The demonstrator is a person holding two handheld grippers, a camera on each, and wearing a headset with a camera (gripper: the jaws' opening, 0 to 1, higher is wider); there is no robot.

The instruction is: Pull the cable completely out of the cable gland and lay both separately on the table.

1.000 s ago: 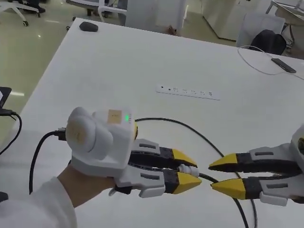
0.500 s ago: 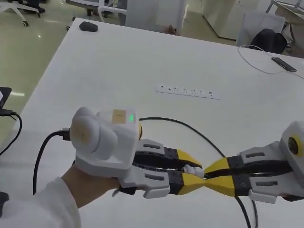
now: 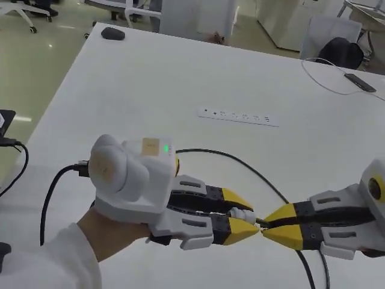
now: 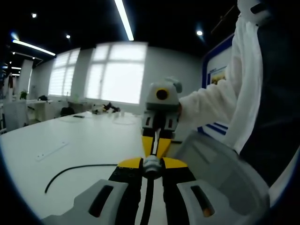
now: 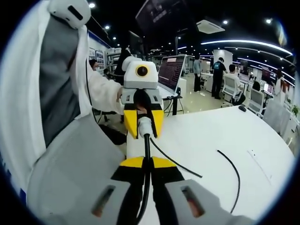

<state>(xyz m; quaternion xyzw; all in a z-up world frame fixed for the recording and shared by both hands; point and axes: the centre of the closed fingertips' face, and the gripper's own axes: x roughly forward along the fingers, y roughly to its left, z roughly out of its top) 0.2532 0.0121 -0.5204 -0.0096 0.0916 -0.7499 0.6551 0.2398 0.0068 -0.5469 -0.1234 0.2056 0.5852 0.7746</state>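
My left gripper [image 3: 251, 215] hovers low over the white table [image 3: 150, 84], shut on the white cable gland [image 3: 242, 213]. The gland also shows between this gripper's yellow tips in the left gripper view [image 4: 151, 164]. The black cable [image 3: 240, 164] curves across the table and leaves the gland on the right. My right gripper [image 3: 267, 225] faces the left one tip to tip and is shut on the cable just beside the gland. In the right gripper view the cable [image 5: 146, 150] runs from my jaws straight to the gland [image 5: 144, 126], which sits in the left gripper [image 5: 143, 123].
A flush socket strip [image 3: 237, 116] lies mid-table. A dark mouse [image 3: 112, 34] sits at the far left corner, a phone [image 3: 359, 82] and a black bag [image 3: 340, 53] at the far right. A thick black lead [image 3: 48, 198] trails off the left gripper's back.
One second ago the right gripper stood open, apart from the left. It moved in, shut on the cable at the gland, and has since drawn slightly right.
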